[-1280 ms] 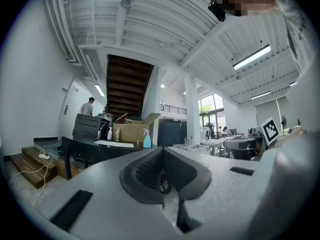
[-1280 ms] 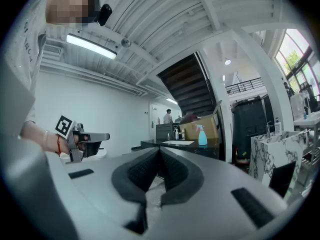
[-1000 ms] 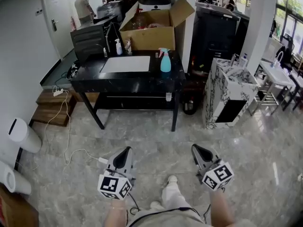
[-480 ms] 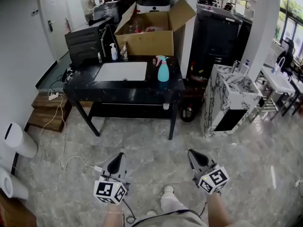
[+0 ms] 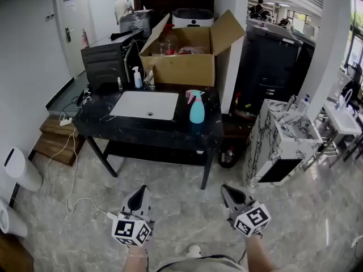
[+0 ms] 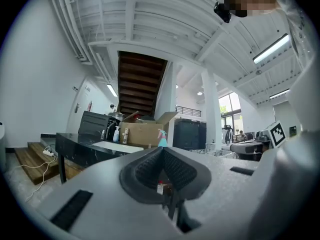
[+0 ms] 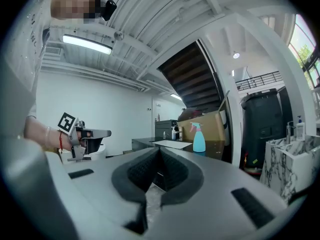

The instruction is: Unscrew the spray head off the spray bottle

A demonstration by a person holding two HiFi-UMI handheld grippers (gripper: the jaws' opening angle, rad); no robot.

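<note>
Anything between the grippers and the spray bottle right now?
Nothing visible. Only bare floor separates the left gripper and right gripper, both shut and empty, from the black table. The spray bottle stands on its right side, nothing in front of it.

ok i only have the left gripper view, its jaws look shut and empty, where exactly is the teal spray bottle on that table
Observer: The head view shows the spray bottle upright on the black table, just right of the white sink basin and apart from it.
Operator: is the right gripper holding anything
Observer: No. In the right gripper view, the right gripper is shut with nothing between its jaws.
Operator: are we at the table
Observer: No. In the head view, the left gripper and the right one both hang over the floor, short of the table's front edge.
</note>
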